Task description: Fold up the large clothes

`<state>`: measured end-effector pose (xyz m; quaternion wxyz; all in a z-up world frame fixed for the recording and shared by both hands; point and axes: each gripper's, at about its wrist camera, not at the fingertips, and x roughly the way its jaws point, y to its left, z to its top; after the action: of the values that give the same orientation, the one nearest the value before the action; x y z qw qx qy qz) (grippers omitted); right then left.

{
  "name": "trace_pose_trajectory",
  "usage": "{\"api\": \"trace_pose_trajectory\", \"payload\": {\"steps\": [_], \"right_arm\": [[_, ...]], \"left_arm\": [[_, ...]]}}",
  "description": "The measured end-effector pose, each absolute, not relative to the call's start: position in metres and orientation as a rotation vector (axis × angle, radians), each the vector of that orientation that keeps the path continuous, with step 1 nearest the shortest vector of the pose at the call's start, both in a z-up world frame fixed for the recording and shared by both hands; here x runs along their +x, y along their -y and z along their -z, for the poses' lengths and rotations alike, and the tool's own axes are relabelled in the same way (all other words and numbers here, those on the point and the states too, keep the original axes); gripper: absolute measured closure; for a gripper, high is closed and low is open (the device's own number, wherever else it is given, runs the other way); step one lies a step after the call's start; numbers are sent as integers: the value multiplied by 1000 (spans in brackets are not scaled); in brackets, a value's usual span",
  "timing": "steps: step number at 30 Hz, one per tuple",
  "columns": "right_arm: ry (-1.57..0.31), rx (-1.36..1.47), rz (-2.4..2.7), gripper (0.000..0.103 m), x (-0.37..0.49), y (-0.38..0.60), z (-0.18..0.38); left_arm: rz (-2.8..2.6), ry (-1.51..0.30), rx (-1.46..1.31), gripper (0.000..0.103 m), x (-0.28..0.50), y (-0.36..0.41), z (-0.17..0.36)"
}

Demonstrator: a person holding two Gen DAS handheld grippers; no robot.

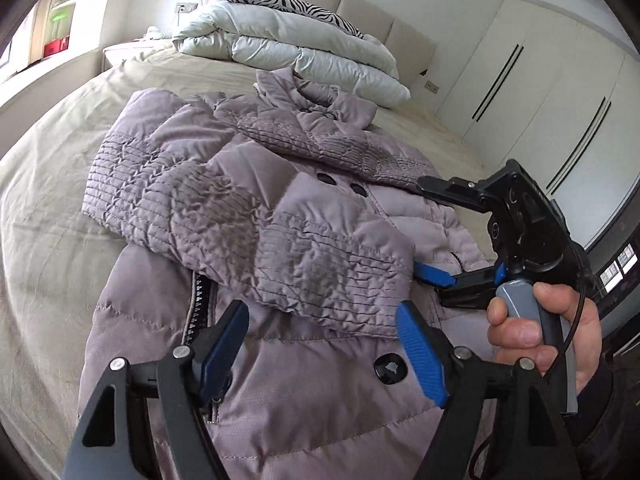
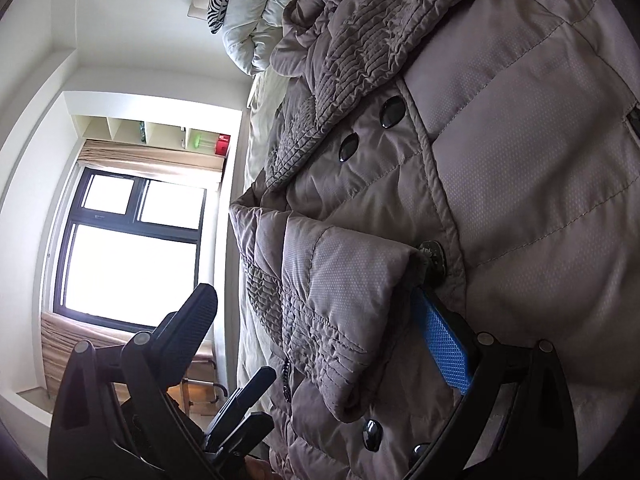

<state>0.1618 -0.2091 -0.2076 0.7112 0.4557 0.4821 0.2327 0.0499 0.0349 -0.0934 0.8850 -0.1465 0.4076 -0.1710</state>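
A mauve quilted coat [image 1: 256,216] lies front up on the bed [image 1: 48,208], collar toward the headboard. One sleeve [image 1: 280,248] is folded across the chest, its cuff near me. My left gripper [image 1: 322,332] is open, its jaws spread on either side of the cuff, just above the coat. My right gripper [image 1: 434,276] comes in from the right, turned on its side and open; its lower blue finger slides under the sleeve cuff. In the right wrist view the cuff [image 2: 344,320] sits between the wide-open fingers of the right gripper [image 2: 316,324], and one blue pad [image 2: 444,344] touches the cuff's underside.
A folded white duvet [image 1: 296,48] and a zebra pillow [image 1: 288,2] lie at the headboard. White wardrobe doors [image 1: 540,92] stand on the right. A window [image 2: 128,252] and shelves lie beyond the bed's far side. Beige sheet shows left of the coat.
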Motion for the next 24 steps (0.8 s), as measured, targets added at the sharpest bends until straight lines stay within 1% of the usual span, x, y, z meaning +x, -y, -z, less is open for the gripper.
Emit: {"api": "trace_pose_trajectory", "payload": {"steps": [3, 5, 7, 12, 14, 17, 18, 19, 20, 21, 22, 24], "right_arm": [[-1110, 1042, -504, 5, 161, 202, 211], [-1161, 1010, -479, 5, 155, 192, 211], [-1231, 945, -402, 14, 150, 184, 209], [-1286, 945, -383, 14, 148, 172, 218], [-1286, 994, -388, 14, 155, 170, 228], [-1222, 1074, -414, 14, 167, 169, 235], [-1204, 1077, -426, 17, 169, 168, 235], [-1190, 1066, -441, 29, 171, 165, 233], [-1185, 1045, -450, 37, 171, 162, 230], [-1180, 1019, -462, 57, 171, 157, 227], [-1174, 991, -479, 72, 169, 151, 223], [-1138, 926, -521, 73, 164, 141, 209]], "left_arm": [[333, -824, -370, 25, 44, -62, 89], [312, -816, -378, 25, 42, -74, 88], [296, -816, -401, 25, 42, -83, 89], [311, -805, -453, 25, 37, -93, 89], [322, -803, -452, 25, 34, -92, 89], [333, -801, -458, 25, 31, -93, 89], [332, -801, -458, 25, 30, -94, 89], [331, -801, -461, 25, 30, -95, 89], [330, -802, -464, 25, 29, -96, 90], [326, -802, -468, 25, 28, -98, 90], [321, -801, -472, 25, 28, -99, 90], [314, -802, -483, 25, 28, -103, 91]]}}
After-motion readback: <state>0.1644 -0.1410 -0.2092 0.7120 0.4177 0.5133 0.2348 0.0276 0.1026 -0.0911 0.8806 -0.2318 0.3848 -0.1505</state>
